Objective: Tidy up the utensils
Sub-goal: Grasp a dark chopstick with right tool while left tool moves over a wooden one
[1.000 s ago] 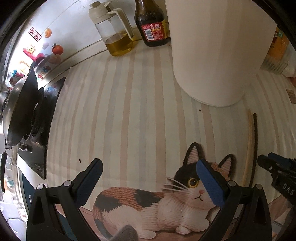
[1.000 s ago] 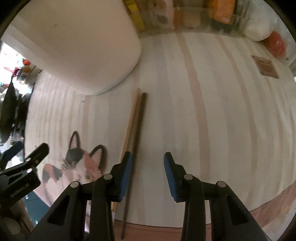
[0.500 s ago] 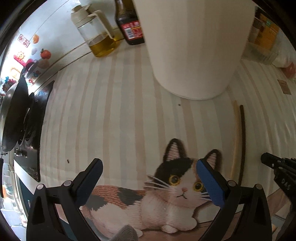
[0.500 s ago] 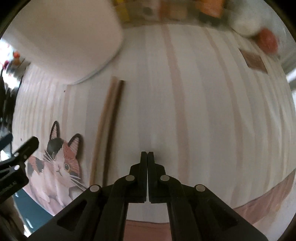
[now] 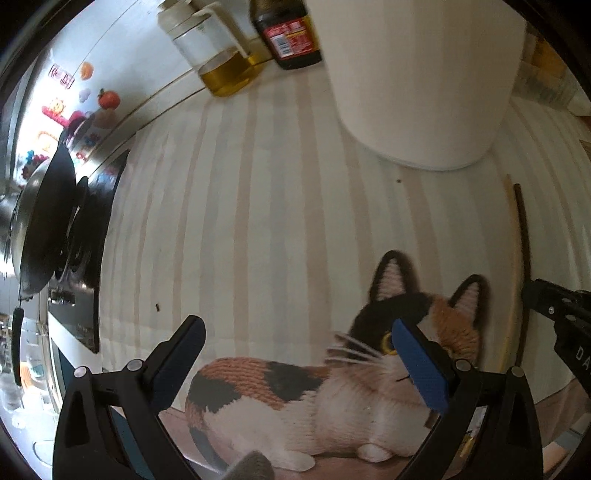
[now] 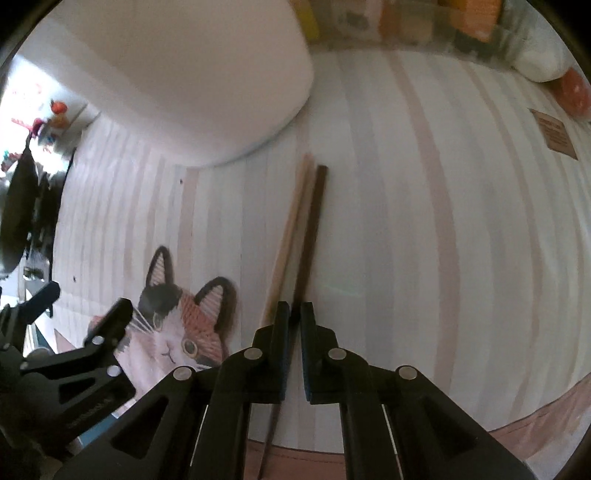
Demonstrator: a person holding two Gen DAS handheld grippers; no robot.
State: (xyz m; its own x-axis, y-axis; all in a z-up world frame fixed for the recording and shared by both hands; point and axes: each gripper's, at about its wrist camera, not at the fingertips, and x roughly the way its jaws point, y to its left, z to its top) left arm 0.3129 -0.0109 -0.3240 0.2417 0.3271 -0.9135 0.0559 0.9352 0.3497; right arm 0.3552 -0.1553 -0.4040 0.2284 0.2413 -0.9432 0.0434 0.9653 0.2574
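Through the left wrist camera, your left hand-held gripper (image 5: 299, 347) is spread wide and holds nothing — it hangs over the cat picture (image 5: 325, 369) on the striped mat (image 5: 258, 184) that covers the bench. The big white container (image 5: 421, 81) stands ahead, with an oil jug (image 5: 218, 55) and a dark sauce bottle (image 5: 291, 33) behind it to the left, and a pan (image 5: 40, 229) on the stove at far left. The dark chopstick (image 5: 522, 240) and light chopstick (image 5: 511, 240) lie side by side at the right.

Through the right wrist camera, your right hand-held gripper (image 6: 291, 317) is drawn narrow around the near part of the dark chopstick (image 6: 312, 229) — whether the pads press it, you cannot tell. The light chopstick (image 6: 291, 229) lies just left, both pointing toward the white container (image 6: 184, 74).
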